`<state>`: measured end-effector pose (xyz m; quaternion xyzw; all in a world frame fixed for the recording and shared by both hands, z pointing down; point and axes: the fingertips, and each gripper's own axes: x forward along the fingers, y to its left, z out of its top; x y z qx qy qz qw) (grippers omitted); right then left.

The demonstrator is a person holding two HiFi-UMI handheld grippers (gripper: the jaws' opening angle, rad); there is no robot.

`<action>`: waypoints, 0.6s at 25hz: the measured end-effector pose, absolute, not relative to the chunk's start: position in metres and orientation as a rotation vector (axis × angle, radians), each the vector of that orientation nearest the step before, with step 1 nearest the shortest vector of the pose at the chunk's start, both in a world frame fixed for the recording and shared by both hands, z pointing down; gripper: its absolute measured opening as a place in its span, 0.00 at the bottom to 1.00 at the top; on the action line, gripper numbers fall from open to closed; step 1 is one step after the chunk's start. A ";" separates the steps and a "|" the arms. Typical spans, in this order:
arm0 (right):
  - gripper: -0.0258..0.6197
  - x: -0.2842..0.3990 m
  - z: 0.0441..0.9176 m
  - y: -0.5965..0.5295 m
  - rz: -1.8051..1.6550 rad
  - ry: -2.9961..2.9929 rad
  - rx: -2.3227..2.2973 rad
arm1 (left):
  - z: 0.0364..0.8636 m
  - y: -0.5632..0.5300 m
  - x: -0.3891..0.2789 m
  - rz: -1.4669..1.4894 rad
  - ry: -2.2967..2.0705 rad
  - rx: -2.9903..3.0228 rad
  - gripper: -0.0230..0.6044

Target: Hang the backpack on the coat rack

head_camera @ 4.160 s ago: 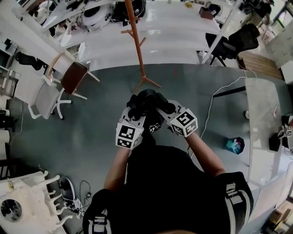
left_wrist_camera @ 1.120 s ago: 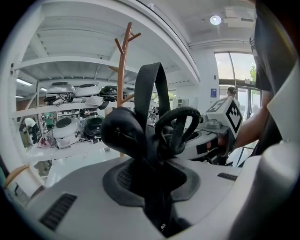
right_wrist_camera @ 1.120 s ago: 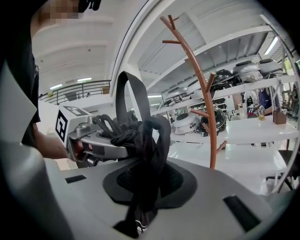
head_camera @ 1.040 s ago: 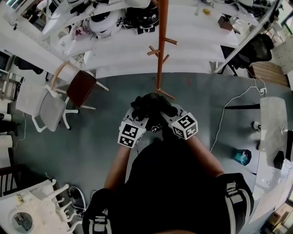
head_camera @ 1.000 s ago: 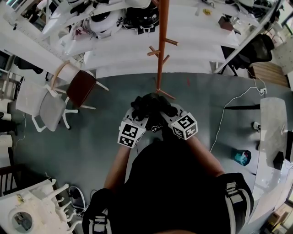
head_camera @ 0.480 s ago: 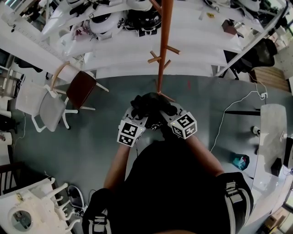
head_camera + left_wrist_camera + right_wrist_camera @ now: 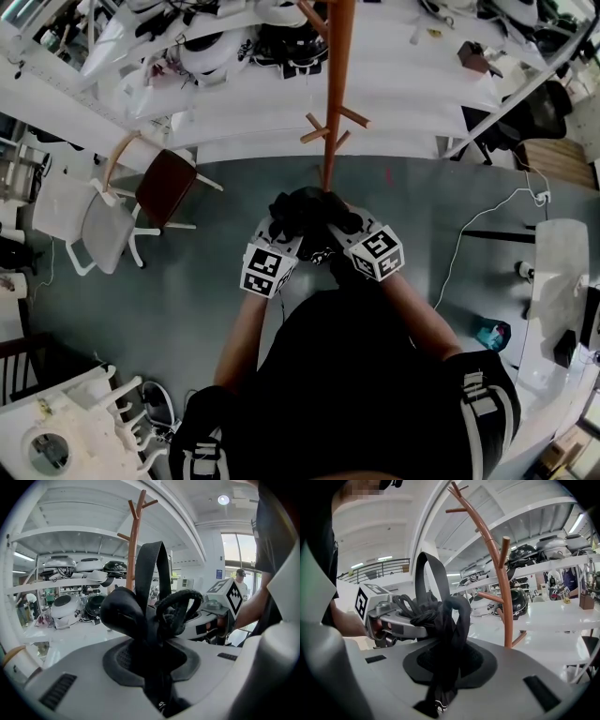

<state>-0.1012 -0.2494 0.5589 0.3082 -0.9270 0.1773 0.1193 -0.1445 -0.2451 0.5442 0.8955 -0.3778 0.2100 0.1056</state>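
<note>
Both tools are clamped on the black backpack (image 7: pixel 305 208): the left gripper (image 7: pixel 153 667) pinches a bunched fold of it, and the right gripper (image 7: pixel 444 663) pinches another dark fold. The bag is held between them at the person's front, close beside the brown coat rack (image 7: pixel 332 112), with its top loop (image 7: pixel 150 564) upright

Bright, even indoor light; sharp focus; fisheye-warped, dark-cornered edges.

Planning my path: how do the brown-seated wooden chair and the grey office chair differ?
The brown-seated wooden chair has a curved tan backrest and straight legs; the grey office chair has a white wheeled base. The brown one stands nearer the brown wooden coat rack; the grey one farther left. Both are unoccupied.
</note>
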 end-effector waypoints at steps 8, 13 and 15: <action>0.16 -0.098 0.565 -0.283 0.534 -2.701 0.872 | 0.550 -0.278 -0.142 0.628 -1.128 2.621 0.19; 0.16 -0.099 0.574 -0.305 0.545 -2.681 0.836 | 0.559 -0.302 -0.143 0.611 -1.145 2.593 0.19; 0.16 -0.099 0.579 -0.311 0.544 -2.675 0.815 | 0.563 -0.309 -0.143 0.609 -1.154 2.581 0.19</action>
